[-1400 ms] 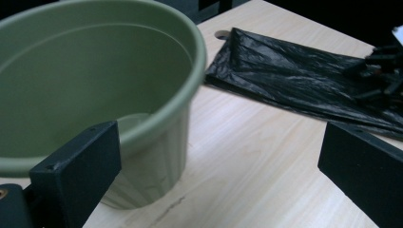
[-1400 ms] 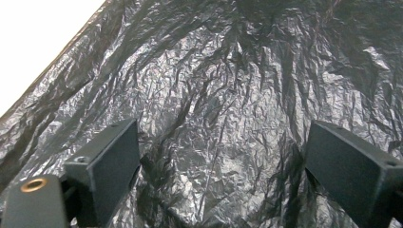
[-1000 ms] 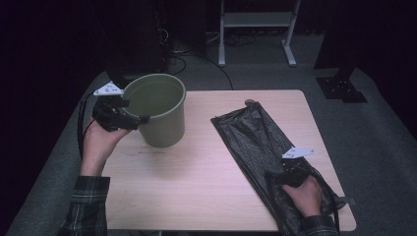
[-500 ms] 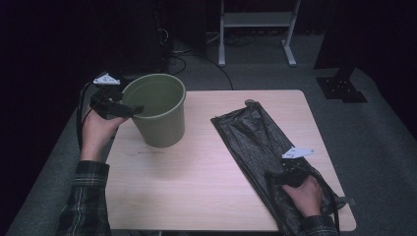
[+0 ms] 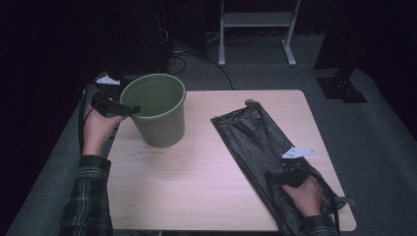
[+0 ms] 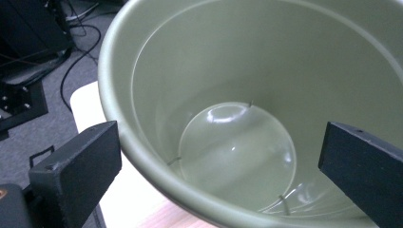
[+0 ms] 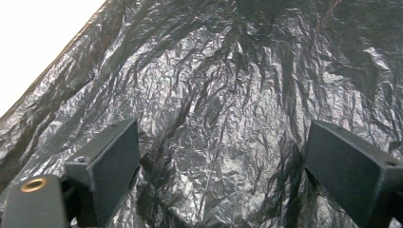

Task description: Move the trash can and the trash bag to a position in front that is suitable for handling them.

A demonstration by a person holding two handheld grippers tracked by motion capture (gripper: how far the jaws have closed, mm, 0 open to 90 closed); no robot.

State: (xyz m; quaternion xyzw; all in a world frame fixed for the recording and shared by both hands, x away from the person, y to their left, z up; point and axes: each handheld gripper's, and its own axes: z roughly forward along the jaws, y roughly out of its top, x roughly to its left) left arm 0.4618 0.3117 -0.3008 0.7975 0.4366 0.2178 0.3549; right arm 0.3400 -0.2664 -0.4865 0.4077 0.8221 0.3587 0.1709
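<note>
An olive-green plastic bin [image 5: 157, 118] stands upright on the left part of the light wooden table [image 5: 196, 187]; it is empty inside [image 6: 228, 95]. My left gripper [image 5: 132, 109] is at the bin's left rim with its jaws wide apart [image 6: 218, 152], one outside the wall, the other over the opening, neither pressing. A crinkled black plastic bag [image 5: 255, 137] lies flat along the table's right side. My right gripper [image 5: 278, 178] hovers low over the bag's near end, open, with the bag [image 7: 214, 85] beneath its jaws.
A white metal stand [image 5: 255, 19] and cables [image 5: 196, 54] are on the grey floor behind the table. A black base plate [image 5: 344, 88] lies on the floor at the right. Dark equipment stands at the back left.
My left hand has moved away along the bin's left side, bringing its jaws from the bin's outer wall up to the rim. The right hand and the bag have not moved.
</note>
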